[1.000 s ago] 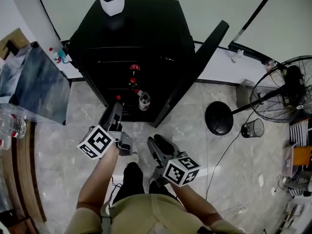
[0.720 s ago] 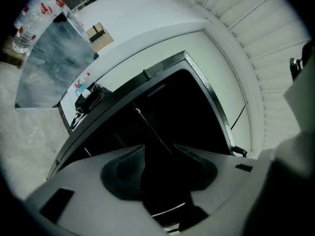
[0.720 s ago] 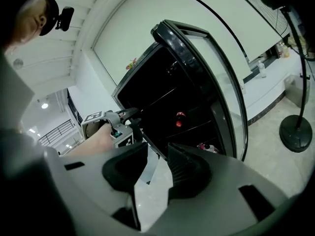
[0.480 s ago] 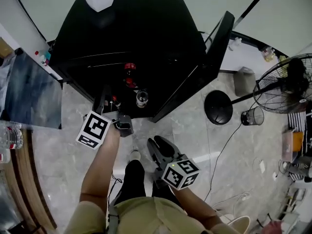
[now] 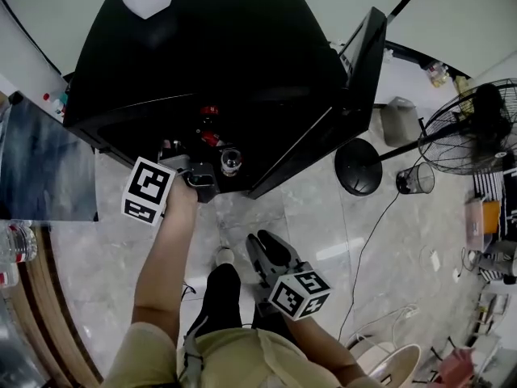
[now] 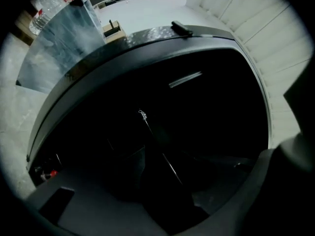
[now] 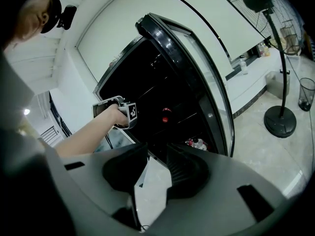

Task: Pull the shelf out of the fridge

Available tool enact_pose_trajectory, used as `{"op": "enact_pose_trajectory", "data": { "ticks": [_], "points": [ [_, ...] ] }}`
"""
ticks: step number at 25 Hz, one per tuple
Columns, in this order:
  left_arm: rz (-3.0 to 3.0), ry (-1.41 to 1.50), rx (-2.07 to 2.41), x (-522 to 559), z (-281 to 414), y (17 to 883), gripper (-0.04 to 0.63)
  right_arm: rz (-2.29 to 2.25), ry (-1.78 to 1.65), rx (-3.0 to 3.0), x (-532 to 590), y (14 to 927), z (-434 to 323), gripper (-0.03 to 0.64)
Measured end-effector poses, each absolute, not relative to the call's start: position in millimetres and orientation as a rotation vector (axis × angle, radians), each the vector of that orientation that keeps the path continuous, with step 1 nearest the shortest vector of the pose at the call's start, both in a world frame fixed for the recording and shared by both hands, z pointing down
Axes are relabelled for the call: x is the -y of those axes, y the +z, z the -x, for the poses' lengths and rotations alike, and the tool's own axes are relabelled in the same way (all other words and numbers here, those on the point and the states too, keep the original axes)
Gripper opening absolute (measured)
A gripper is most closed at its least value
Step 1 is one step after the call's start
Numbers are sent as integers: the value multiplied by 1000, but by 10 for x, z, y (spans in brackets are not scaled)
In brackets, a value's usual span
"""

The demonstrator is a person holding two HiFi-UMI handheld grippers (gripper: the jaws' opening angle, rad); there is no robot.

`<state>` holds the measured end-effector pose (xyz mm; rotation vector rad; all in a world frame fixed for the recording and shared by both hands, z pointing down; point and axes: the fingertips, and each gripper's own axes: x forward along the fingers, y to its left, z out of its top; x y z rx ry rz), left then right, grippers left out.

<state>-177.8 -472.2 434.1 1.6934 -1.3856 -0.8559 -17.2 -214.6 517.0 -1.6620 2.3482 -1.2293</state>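
Black fridge (image 5: pixel 218 47), door (image 5: pixel 359 79) swung open to the right. Left gripper (image 5: pixel 179 162) reaches into the fridge's lower front, near a clear bottle (image 5: pixel 230 162) and red caps (image 5: pixel 210 138); its own view is too dark, can't tell how its jaws stand. Wire shelf (image 7: pixel 188 117) sits inside the fridge, not pulled out. Right gripper (image 7: pixel 156 154) held low over the floor, well back from the fridge, jaws a narrow gap apart, nothing between
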Motion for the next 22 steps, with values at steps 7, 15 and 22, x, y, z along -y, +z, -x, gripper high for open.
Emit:
{"op": "enact_pose_trajectory", "data": {
  "ticks": [7,15,22],
  "points": [
    [-1596,-946,1490,4872,1973,4386,161,1713,-1260,-2307,2145,5256,161,120],
    [-1570,-984,1496,5044,1985,4410,160,1746,-1283,-2286,2158,5291,180,120],
    [-1567,-1028,1463,5127,1984,4367,108,1734,-1299,-2302,2132,5316,134,120]
  ]
}}
